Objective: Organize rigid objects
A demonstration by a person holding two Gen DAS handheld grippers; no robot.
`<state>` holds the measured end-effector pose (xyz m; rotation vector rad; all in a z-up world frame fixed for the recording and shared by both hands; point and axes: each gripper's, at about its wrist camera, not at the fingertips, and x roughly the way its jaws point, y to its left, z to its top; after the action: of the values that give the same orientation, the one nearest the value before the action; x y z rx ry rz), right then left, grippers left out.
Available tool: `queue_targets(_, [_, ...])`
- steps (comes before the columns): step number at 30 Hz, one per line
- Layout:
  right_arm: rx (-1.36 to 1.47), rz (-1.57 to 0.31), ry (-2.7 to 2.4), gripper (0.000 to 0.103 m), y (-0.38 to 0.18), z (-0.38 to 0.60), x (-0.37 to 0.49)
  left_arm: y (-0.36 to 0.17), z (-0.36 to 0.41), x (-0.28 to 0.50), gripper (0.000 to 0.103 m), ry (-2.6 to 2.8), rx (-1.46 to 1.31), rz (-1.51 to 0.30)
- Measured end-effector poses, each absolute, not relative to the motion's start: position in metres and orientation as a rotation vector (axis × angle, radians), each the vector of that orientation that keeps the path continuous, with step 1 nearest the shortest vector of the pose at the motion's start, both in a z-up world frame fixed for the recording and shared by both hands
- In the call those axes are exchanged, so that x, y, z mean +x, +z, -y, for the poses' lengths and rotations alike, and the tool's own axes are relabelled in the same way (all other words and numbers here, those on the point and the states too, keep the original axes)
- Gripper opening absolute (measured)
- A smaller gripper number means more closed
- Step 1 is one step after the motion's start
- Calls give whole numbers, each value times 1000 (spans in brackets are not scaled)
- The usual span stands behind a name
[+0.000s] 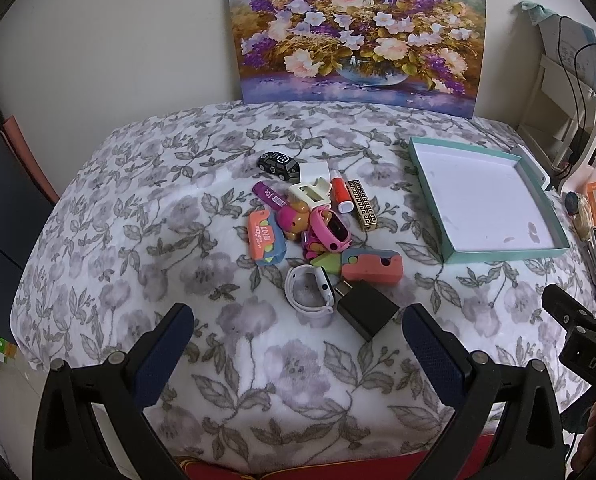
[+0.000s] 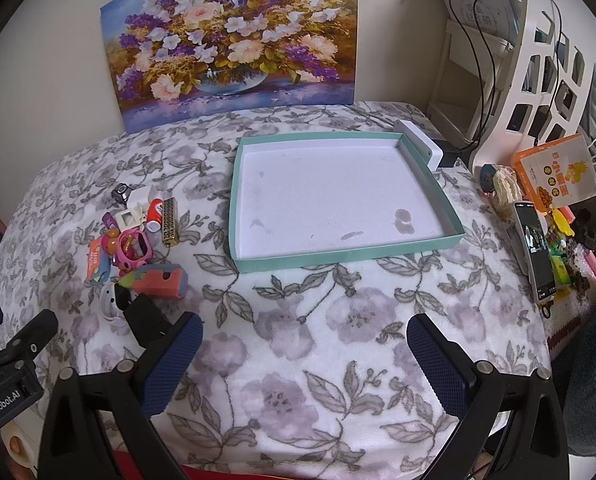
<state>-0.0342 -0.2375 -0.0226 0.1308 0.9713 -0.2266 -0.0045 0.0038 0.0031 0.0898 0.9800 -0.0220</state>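
A pile of small rigid items lies mid-table: a black toy car (image 1: 279,166), a purple tube (image 1: 270,196), an orange pack (image 1: 265,240), a pink toy watch (image 1: 332,232), a red-and-white tube (image 1: 340,194), a gold patterned bar (image 1: 362,210), a coral block (image 1: 372,266), a white wristband (image 1: 308,294) and a black charger (image 1: 364,308). My left gripper (image 1: 298,318) is open just in front of the pile, holding nothing. A teal tray (image 2: 346,258) sits to the right with nothing in it. Before the tray, my right gripper (image 2: 304,328) is open and holds nothing.
A flower painting (image 1: 354,32) leans on the back wall. A white box (image 2: 420,142) touches the tray's far right corner. Along the right edge lie a phone (image 2: 536,256), an orange paper bag (image 2: 556,168) and small clutter, with a white shelf (image 2: 538,80) and cables behind.
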Motion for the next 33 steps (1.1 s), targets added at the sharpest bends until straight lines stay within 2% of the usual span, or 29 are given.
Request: queue_targets(33, [131,-973,-229,103,-24,239,-34,-1,-6,-5,103,-20,74,-998])
